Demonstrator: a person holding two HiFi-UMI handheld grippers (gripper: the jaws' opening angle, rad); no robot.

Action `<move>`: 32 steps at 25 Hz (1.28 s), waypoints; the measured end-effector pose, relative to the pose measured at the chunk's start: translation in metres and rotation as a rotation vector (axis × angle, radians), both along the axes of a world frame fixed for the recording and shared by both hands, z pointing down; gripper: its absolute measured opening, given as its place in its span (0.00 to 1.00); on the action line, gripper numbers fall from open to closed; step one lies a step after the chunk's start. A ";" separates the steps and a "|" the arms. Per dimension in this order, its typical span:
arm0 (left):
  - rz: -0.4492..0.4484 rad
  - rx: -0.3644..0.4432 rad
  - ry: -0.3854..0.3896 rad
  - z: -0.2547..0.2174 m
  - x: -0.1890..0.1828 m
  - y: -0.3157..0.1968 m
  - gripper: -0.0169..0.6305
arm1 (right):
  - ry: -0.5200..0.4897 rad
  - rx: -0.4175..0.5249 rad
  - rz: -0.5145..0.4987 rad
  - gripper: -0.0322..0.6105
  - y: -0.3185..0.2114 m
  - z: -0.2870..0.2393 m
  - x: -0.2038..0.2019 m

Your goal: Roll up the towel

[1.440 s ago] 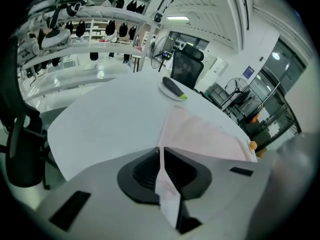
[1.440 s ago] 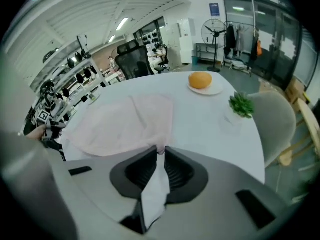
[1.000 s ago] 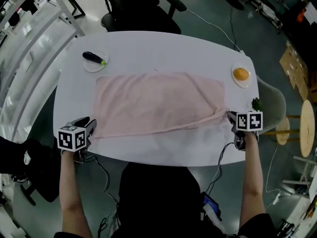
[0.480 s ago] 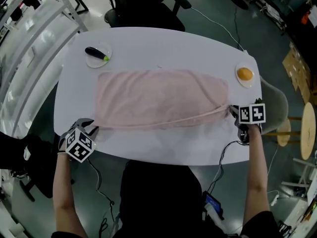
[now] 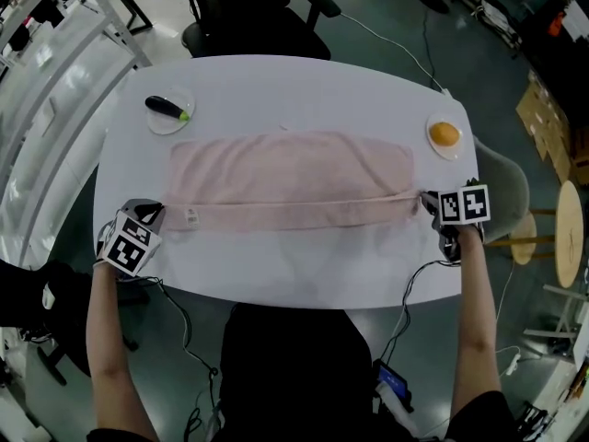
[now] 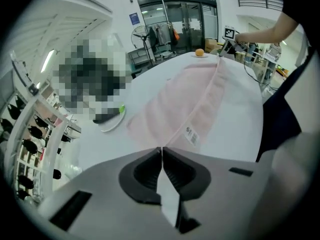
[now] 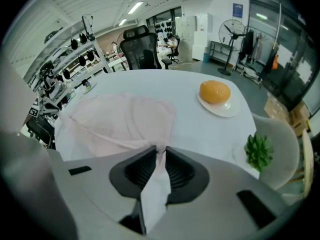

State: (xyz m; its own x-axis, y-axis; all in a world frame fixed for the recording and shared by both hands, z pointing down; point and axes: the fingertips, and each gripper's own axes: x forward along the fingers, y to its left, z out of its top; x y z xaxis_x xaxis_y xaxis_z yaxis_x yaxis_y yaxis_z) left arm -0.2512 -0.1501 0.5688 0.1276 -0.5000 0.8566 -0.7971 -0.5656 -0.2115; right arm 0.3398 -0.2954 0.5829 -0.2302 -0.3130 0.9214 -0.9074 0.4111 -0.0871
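Observation:
A pale pink towel point(image 5: 290, 178) lies spread across the white oval table point(image 5: 294, 279). Its near edge is turned over into a straight band with a white label point(image 5: 191, 215) at the left end. My left gripper point(image 5: 155, 212) sits at the near-left corner. Its jaws have just been closing and now stand shut on a thin strip of the towel point(image 6: 195, 99). My right gripper point(image 5: 426, 201) is at the near-right corner, shut on a pinch of the towel point(image 7: 120, 121) that hangs down between its pads point(image 7: 152, 169).
A small plate with a dark eggplant-like item point(image 5: 166, 109) sits at the far left of the table. A plate with an orange point(image 5: 445, 135) sits at the far right. Beyond the right table edge are a green plant point(image 7: 258, 151) and a wooden stool point(image 5: 571, 238). A black office chair point(image 5: 248, 17) stands behind.
The left gripper swung out from the towel's corner, rolled, then came back onto it. The towel's near edge, slanted and slack before, now runs straight between the two grippers.

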 end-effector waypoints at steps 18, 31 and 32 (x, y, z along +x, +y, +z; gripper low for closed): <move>-0.316 0.060 0.109 0.023 -0.028 -0.056 0.38 | -0.057 0.141 0.059 0.34 -0.017 -0.007 0.017; -0.531 -0.032 0.331 0.046 -0.036 0.045 0.33 | -0.116 0.148 -0.078 0.35 0.057 0.010 0.003; -0.534 -0.038 0.328 0.050 -0.036 0.046 0.33 | -0.110 0.135 -0.071 0.35 0.057 0.018 0.004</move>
